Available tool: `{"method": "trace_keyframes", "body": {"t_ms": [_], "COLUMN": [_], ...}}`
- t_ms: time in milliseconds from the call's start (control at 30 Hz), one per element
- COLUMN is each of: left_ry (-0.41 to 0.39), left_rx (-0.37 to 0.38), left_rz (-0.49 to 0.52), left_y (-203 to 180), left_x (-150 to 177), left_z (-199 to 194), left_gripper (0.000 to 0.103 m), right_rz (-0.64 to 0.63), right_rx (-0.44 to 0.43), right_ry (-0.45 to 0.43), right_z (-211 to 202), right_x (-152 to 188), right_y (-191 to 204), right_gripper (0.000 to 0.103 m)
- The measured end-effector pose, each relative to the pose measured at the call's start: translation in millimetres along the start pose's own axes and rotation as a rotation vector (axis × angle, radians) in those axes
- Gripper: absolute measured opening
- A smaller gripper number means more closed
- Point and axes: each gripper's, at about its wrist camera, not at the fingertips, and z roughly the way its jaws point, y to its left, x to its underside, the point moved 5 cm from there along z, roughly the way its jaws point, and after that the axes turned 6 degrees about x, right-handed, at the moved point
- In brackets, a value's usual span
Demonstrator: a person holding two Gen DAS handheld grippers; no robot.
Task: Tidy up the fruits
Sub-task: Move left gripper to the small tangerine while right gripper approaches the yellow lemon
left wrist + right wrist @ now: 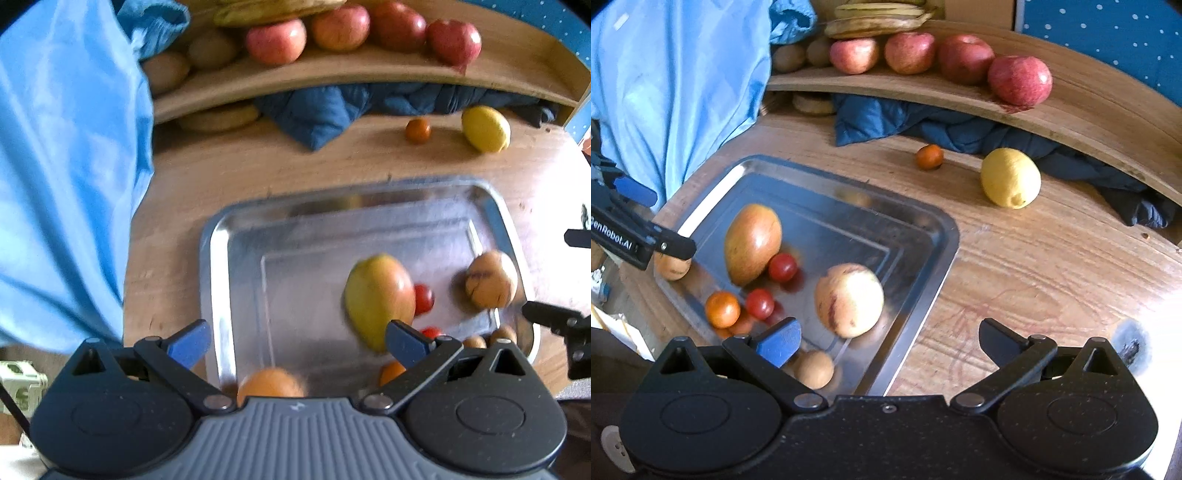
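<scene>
Both tools gape wide and empty, left tool (295, 341) and right tool (886, 341) over the steel tray (934, 258) holding the mango (752, 243), while the lemon (1010, 178) sits far right on the worktop (1052, 266).

Left gripper (295, 341): grey ribbed body, dark round housings, blue finger pads, silver pivot screws; right gripper (886, 341): black speckled body, one blue pad, white "GenRobot.AI" lettering.

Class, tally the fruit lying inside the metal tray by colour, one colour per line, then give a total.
In the shiny metal tray:
Green-red mango: 1
Pale yellow blotched round fruit: 1
Small red tomatoes: 2
Orange fruits: 2
Small tan round fruit: 1
Total: 7
</scene>
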Motion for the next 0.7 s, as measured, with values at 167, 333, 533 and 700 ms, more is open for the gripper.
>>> {"method": "trace_keyframes", "body": {"t_ms": [167, 333, 533, 700], "left_ry": [-0.028, -0.062, -0.085, -0.091], "left_rx": [0.021, 0.057, 0.109, 0.129], "left_rz": [0.018, 0.004, 0.016, 0.028], "left_y": [-6.3, -12.8, -27.0, -35.1], "left_x": [-24.0, -46.2, -69.2, -84.7], "left_z": [7.0, 12.5, 21.8, 33.6], "left_gripper": [0.102, 0.102, 0.102, 0.102], "right_rz": [0.026, 0.087, 0.167, 0.205], "right_rx": [0.021, 0.076, 0.121, 0.156], "right_ry": [-0.009, -0.038, -0.056, -0.070], "right_z": [2.9, 5.5, 9.7, 12.7], "right_x": [-8.1, -17.7, -26.9, -35.1], "right_y": [-7.6, -19.5, -34.8, -43.4], "right_gripper": [0.102, 0.102, 0.102, 0.102]}}
